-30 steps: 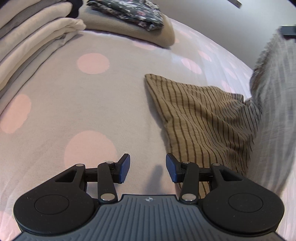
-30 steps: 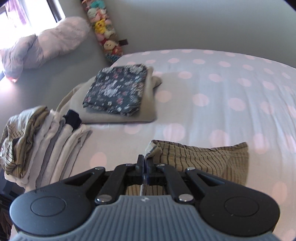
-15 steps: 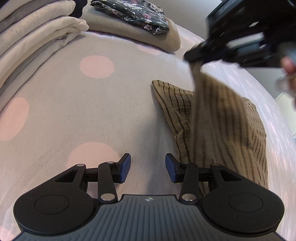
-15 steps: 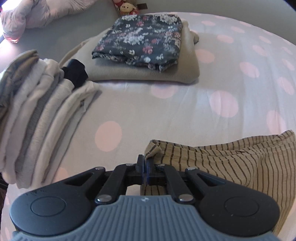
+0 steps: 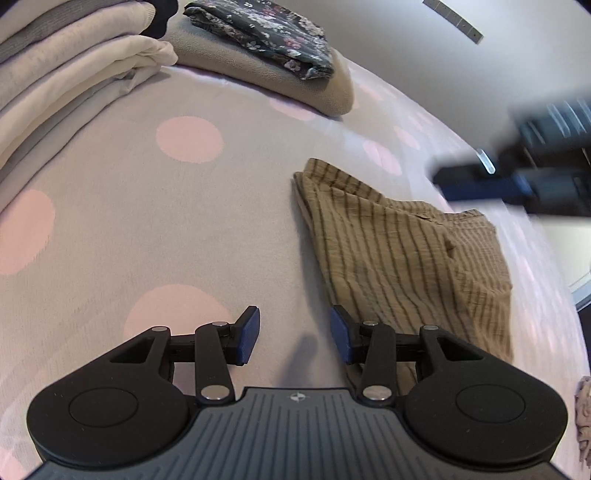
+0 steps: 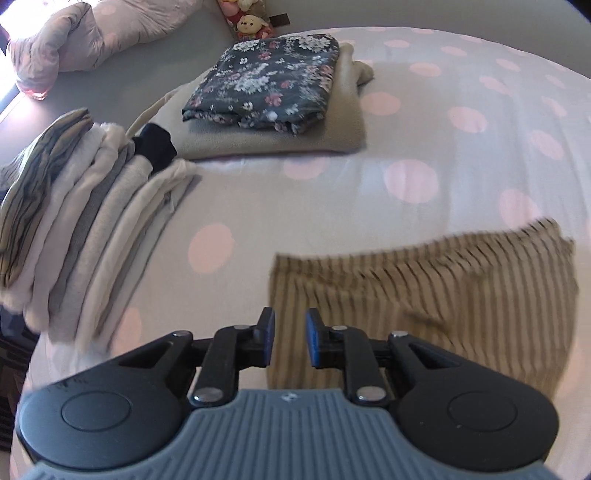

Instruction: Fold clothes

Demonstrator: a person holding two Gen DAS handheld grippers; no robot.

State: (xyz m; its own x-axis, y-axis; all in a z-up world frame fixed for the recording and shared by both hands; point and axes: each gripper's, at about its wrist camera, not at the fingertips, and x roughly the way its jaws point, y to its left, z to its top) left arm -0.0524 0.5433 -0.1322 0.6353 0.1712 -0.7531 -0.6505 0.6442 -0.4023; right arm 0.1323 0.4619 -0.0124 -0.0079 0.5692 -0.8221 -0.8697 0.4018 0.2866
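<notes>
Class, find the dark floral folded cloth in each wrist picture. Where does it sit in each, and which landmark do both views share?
Left wrist view: the floral cloth lies at the top centre, on a beige folded garment.
Right wrist view: the floral cloth lies upper centre, on the same beige garment.
Shared landmark: the striped tan garment, lying on the bed right of centre.

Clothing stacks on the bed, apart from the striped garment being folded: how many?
2. A leaning pile of cream and grey garments at left; a floral piece on a beige one further back. More may lie outside view.
</notes>
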